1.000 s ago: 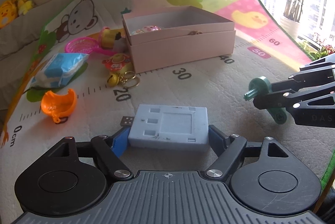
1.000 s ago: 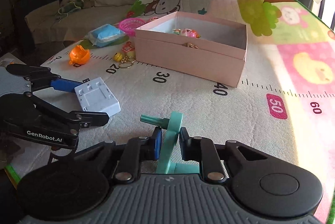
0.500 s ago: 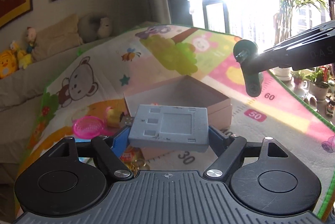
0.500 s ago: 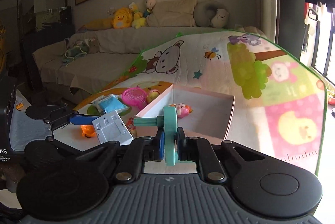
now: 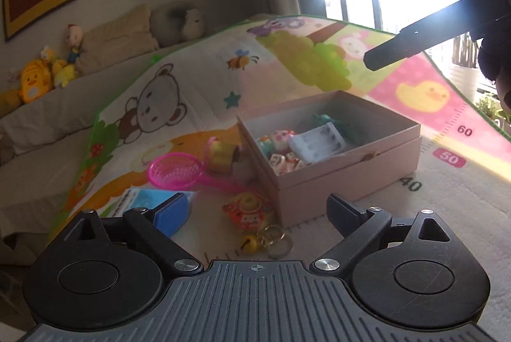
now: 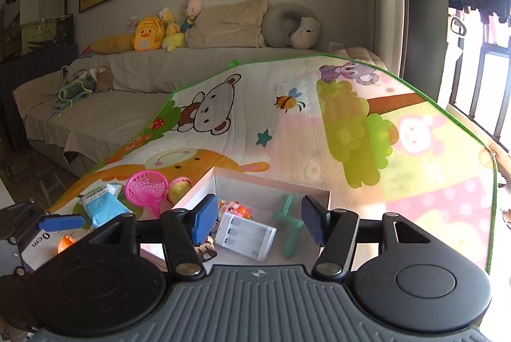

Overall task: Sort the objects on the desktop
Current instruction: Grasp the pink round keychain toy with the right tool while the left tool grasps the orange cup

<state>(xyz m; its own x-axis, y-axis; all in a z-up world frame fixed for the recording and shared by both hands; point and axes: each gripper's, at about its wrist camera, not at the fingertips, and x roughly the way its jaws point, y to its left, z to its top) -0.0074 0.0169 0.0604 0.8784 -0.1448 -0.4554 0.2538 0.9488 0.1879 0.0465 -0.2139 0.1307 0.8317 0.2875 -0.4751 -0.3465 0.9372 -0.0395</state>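
The left gripper (image 5: 255,208) was seen with its fingers spread wide and nothing held between them. The right gripper (image 6: 258,219) was likewise found wide open and empty, poised over the pink box (image 6: 265,182).

Inside the box (image 5: 348,169), the white battery charger (image 5: 317,142) was seen lying flat near the middle, with the green plastic part (image 5: 330,121) just beyond it at 12 o'clock and small figurines (image 5: 282,150) beside it at 9 o'clock. In the right wrist view the charger (image 6: 244,235) lay between the fingers' line of sight, the green part (image 6: 289,227) at its 3 o'clock.

Outside the box, on the play mat (image 5: 367,233), a pink scoop net (image 5: 175,172) was placed at the box's 9 o'clock, a yellow toy (image 5: 220,153) between net and box, a blue tissue pack (image 5: 143,198) nearer at 8 o'clock, and an orange keychain charm (image 5: 249,212) with a bell and rings (image 5: 268,241) just in front of the box's near corner. An orange object (image 6: 65,243) was glimpsed at the left edge of the right wrist view.
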